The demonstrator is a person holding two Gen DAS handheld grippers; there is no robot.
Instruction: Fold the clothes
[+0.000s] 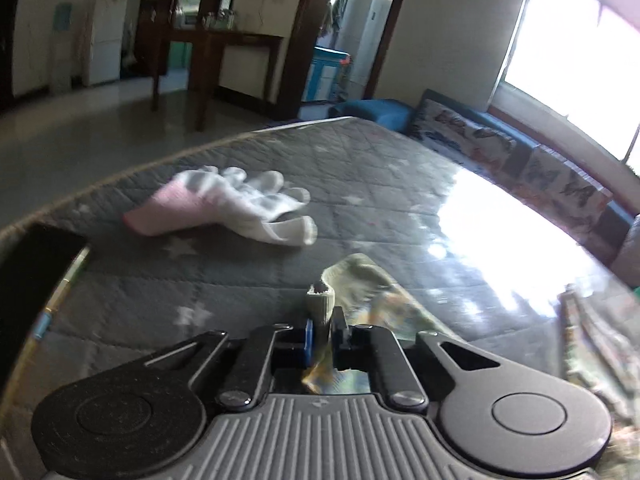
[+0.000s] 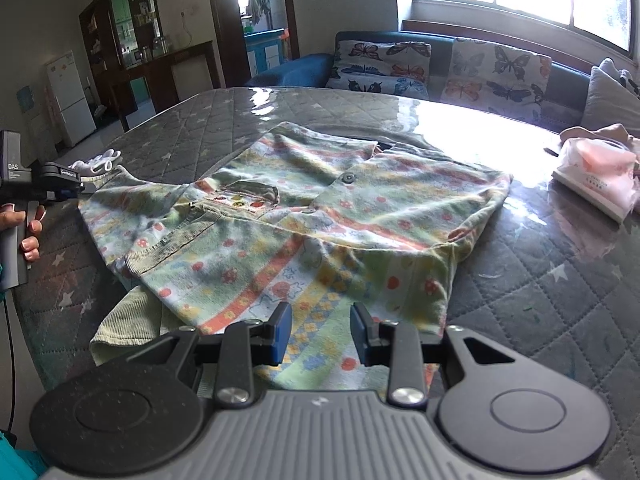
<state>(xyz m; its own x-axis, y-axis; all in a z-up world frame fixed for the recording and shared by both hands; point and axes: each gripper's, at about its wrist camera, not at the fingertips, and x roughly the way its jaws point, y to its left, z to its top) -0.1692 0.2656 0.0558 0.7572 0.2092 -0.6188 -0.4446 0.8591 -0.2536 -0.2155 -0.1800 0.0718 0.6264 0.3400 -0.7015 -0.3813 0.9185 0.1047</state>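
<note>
Patterned child's shirt (image 2: pixel 304 216) spread on grey quilted star-print table cover (image 2: pixel 560 280), under a glossy clear sheet; collar toward far side, hem toward near side. Chest pocket (image 2: pixel 244 196) left of centre, one dark button (image 2: pixel 347 178) on the placket. Near-left corner shows ribbed pale-green cuff (image 2: pixel 124 324) poking out from under the hem.

Left gripper (image 1: pixel 325 334): jaws closed tight on ribbed sleeve cuff (image 1: pixel 320 300) of the shirt, fabric pinched between the pads and trailing away to the right. Same gripper seen at far left of right wrist view (image 2: pixel 78 190), held by a hand (image 2: pixel 28 228), at the shirt's left sleeve end.

Right gripper (image 2: pixel 320 330): jaws wide apart, holding nothing, hovering above the hem near its middle; contact with fabric not determinable.

White and pink gloves (image 1: pixel 236 210) lying far-left on the cover, apart from the shirt. Tissue pack (image 2: pixel 592 180) at right edge, well apart. Butterfly-print cushions (image 2: pixel 440 68) on sofa beyond the table.
</note>
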